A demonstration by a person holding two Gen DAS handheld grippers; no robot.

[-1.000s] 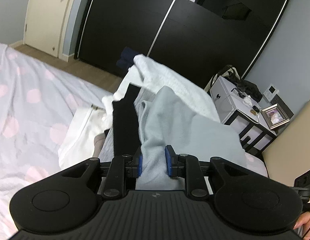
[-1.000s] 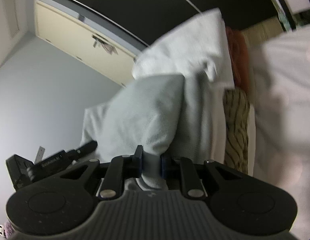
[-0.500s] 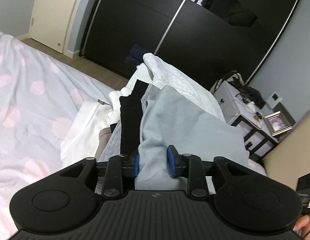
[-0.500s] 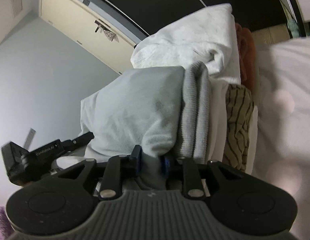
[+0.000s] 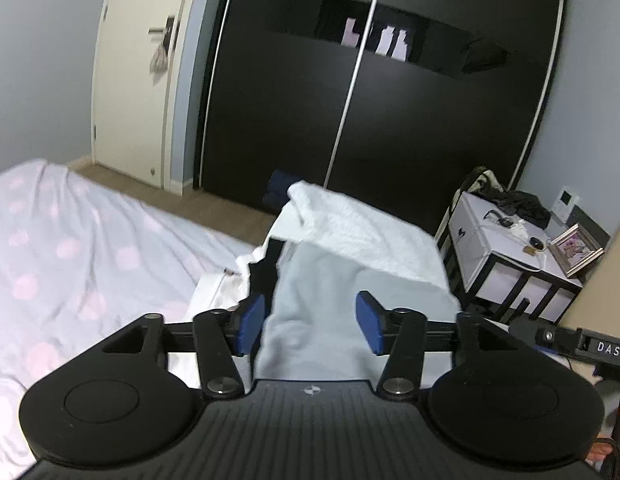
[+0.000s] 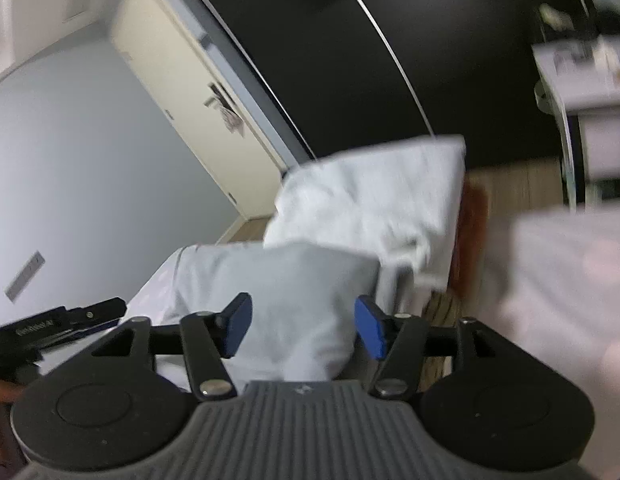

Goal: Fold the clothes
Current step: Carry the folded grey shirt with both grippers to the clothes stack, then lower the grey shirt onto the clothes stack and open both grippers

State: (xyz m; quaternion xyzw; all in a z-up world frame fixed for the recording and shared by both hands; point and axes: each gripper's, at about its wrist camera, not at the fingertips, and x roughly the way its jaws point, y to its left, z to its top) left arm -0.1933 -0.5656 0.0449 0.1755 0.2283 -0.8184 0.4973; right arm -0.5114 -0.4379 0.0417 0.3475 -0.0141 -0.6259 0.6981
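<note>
Both claws stand spread wide with nothing pinched: in the left wrist view the left gripper (image 5: pixel 311 322) has its blue pads apart at the lower centre of the frame, and the right gripper (image 6: pixel 304 326) shows the same gap in its own view. The pale grey folded garment (image 5: pixel 341 300) lies between the open pads in the middle of both frames, lying in a flat folded shape on top of a stack of clothes on the bed (image 5: pixel 70 264); a white towel-like piece (image 5: pixel 361 232) sits just behind it toward the upper centre, and a black garment (image 5: pixel 264 272) edges out at its left. By the look of it, the grey piece is lying folded on the pile with both claws released around it, which fits a set-down just finished or a grasp about to be made; the pictures do not settle which. Either way, the stack looks soft and could slump if nudged.
</note>
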